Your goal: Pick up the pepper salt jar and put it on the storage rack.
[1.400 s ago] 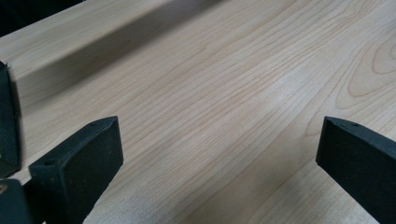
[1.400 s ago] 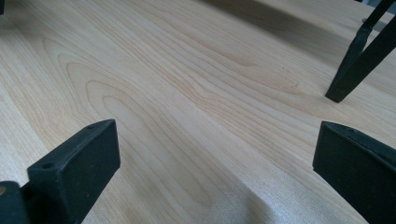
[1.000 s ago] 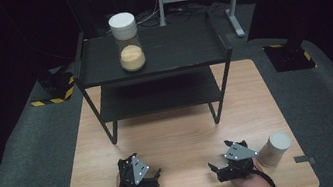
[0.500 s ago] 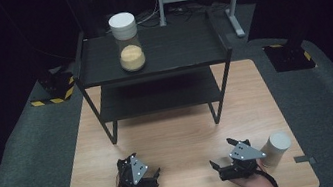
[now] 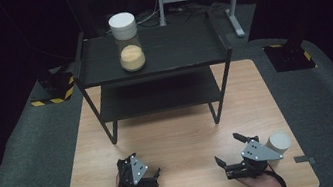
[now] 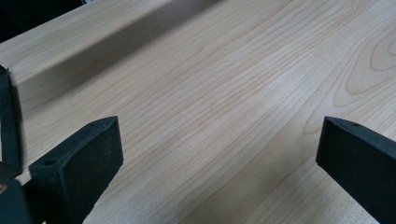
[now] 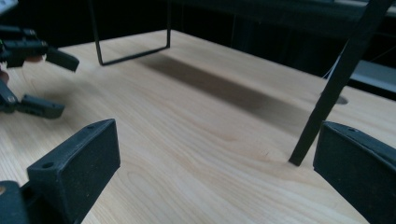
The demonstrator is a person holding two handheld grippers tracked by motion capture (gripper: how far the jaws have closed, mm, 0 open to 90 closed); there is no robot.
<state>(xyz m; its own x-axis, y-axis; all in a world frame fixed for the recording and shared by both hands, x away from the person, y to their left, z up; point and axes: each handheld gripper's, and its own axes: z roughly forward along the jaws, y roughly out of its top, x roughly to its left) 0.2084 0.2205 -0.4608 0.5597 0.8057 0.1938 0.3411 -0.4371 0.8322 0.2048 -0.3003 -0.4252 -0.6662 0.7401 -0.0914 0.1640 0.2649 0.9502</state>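
Observation:
A clear jar (image 5: 127,44) with a white lid and yellow-tan contents stands on the top shelf of a black rack (image 5: 182,45). A short white cylinder (image 5: 279,142) sits near the table's front right corner. My right gripper (image 5: 229,149) lies just left of it, open and holding nothing, its jaws (image 7: 215,158) spread wide over bare wood. My left gripper (image 5: 156,178) rests at the front left, also open and empty, with only wood grain between its jaws (image 6: 219,154). It also appears far off in the right gripper view (image 7: 28,74).
The rack stands on the far half of the wooden table (image 5: 181,136), with a lower shelf (image 5: 154,95) and thin legs (image 7: 327,93) reaching the wood. A grey mat (image 5: 23,161) surrounds the table. Yellow-black striped bases (image 5: 53,91) sit at both sides.
My right gripper has shifted slightly to the right, closer to the white cylinder. The left gripper and the jar have stayed put.

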